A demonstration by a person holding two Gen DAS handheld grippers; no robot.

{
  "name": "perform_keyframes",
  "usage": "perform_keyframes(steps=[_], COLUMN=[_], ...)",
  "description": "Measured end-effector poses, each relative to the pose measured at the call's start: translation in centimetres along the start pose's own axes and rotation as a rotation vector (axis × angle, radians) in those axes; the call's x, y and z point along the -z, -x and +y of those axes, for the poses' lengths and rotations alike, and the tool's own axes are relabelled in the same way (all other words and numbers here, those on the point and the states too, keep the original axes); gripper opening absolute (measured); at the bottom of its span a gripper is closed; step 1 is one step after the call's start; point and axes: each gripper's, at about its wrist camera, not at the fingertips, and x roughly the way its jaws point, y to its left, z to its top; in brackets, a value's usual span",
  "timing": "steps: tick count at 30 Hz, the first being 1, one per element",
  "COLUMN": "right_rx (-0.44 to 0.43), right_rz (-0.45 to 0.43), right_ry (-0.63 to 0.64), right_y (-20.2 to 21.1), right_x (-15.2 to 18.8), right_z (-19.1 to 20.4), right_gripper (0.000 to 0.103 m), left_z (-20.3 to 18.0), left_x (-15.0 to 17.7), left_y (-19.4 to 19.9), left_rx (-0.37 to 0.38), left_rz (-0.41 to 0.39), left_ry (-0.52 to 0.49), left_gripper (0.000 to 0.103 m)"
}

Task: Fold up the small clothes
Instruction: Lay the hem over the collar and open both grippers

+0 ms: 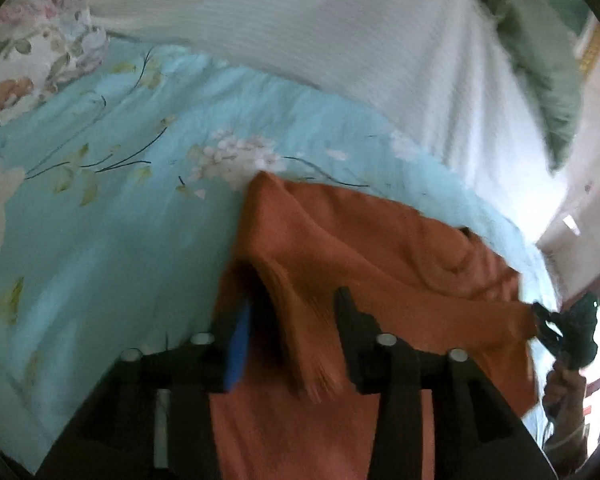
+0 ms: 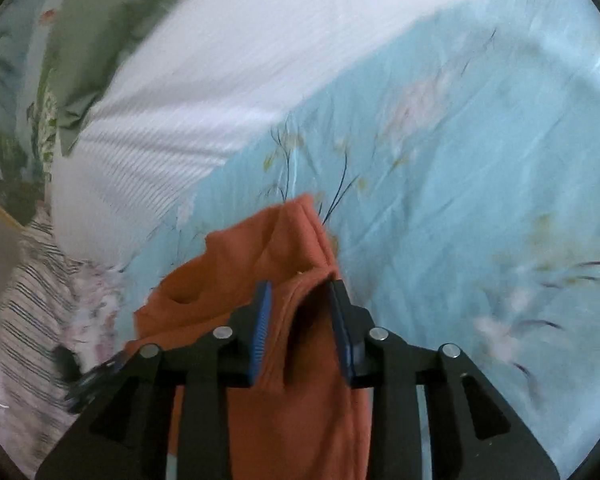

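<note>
Place: a bed covered by a light blue floral sheet (image 1: 112,208), with a white ribbed blanket (image 1: 340,40) lying across its far part.

Garment: a rust-orange garment (image 1: 380,248) lies on the blue sheet, rumpled, one corner pointing toward the white blanket. Both wrist views show it spreading from under the grippers out onto the sheet.

Left gripper: the left gripper (image 1: 296,328) has its jaws parted, and a raised fold of the orange cloth runs up between them – blurred, and the pads do not look pressed onto it. One blue pad shows on the inner face of the left-hand finger (image 1: 238,344).

Right gripper: the right gripper (image 2: 302,324) also stands parted, blue ribbed pads on both inner faces. A ridge of the orange garment (image 2: 268,248) rises in the gap, close beside the right-hand pad, with clear space between cloth and the left-hand pad.

Seen across: in the left wrist view the other gripper sits at the garment's far right edge, held by a hand (image 1: 564,388) – small and dark there, so its jaws cannot be read from that side.

Surroundings: a green ruffled pillow (image 1: 540,72) beyond the white blanket; a striped cloth (image 2: 32,300) at the left of the right wrist view; a floral pillowcase (image 1: 28,52) at the upper left of the left wrist view.
</note>
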Motion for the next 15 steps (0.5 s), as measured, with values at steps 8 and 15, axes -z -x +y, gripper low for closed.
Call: perform_keyframes(steps=[8, 15], right_rx=[0.007, 0.112], right_rz=[0.356, 0.157], right_ry=[0.426, 0.259], right_y=[-7.1, -8.5], right_x=[5.8, -0.7], right_z=[8.2, 4.6], right_gripper=[0.033, 0.028], left_z=[-8.1, -5.7], left_x=[6.1, 0.9], left_y=[-1.8, -5.3], left_rx=[0.066, -0.035], left_rz=[0.158, 0.136], left_ry=[-0.250, -0.172], left_gripper=[0.041, 0.024])
